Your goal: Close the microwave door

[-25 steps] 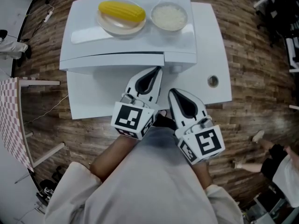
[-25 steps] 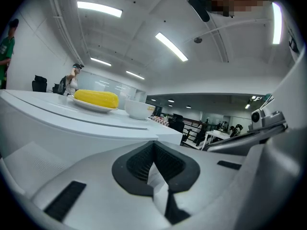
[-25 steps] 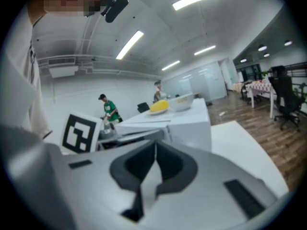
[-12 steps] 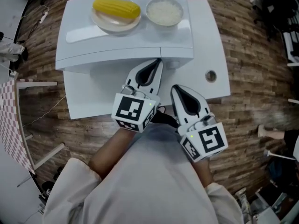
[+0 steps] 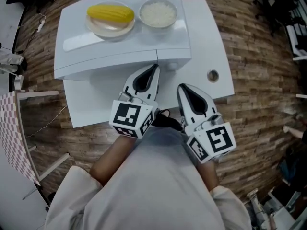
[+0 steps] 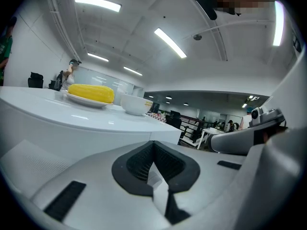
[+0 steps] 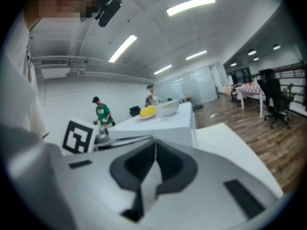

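On a white bench point(image 5: 211, 37), across the upper half of the head view: the microwave point(image 5: 144, 40), viewed from above, long axis running left to right. Carries a plate of corn point(image 5: 110, 14) at upper left and a bowl of rice point(image 5: 158, 13) just beside it.

Along the microwave's near edge, the door point(image 5: 105, 63), spanning from the left corner to a seam just above the left tool point(image 5: 154, 68). Looks flush with the panel right of the seam, so probably shut or nearly so; cannot be settled from above. Lies straight ahead of both tools, toward the top of the frame, so any push goes that way, square to the long axis.

Left tool nearer, tip at the door's right end; touching or not, unclear. Right tool point(image 5: 182, 87) lower and to the right, over bare bench, apart from the microwave. Both pinched fully together, pads meeting, nothing between them.

Open bench below the door at left centre, giving room to slide leftward along the front. Small round hole point(image 5: 212, 75) in the bench at right, well apart from both tools.
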A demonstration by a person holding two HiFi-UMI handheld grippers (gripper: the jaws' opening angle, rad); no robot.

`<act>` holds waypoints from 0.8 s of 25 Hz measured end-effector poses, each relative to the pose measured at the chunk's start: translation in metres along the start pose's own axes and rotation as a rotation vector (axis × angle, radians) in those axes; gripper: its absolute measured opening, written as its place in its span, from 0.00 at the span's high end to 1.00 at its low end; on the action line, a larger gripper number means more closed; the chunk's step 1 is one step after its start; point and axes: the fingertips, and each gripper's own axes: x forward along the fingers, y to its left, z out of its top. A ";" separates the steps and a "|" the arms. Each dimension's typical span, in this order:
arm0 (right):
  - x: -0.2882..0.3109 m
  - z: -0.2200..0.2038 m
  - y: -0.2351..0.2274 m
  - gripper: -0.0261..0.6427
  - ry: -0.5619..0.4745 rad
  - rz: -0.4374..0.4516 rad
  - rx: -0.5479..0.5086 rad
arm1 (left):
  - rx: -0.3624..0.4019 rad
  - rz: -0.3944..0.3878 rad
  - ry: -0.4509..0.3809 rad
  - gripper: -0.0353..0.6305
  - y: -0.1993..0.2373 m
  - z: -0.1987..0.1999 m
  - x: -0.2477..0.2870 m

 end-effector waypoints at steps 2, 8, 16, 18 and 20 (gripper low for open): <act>-0.001 0.000 0.001 0.92 -0.001 0.002 0.000 | -0.001 0.000 0.001 0.92 -0.001 -0.001 -0.002; -0.005 0.000 0.006 0.93 -0.012 0.007 -0.007 | -0.012 -0.003 -0.003 0.92 -0.005 -0.001 -0.013; -0.013 0.002 0.014 0.93 -0.027 0.000 -0.035 | -0.024 0.000 -0.021 0.92 -0.011 -0.001 -0.034; -0.016 0.001 0.015 0.93 -0.031 -0.010 -0.040 | -0.027 -0.004 -0.027 0.92 -0.013 -0.001 -0.039; -0.019 0.000 0.017 0.93 -0.035 -0.009 -0.047 | -0.034 -0.009 -0.032 0.92 -0.016 -0.002 -0.046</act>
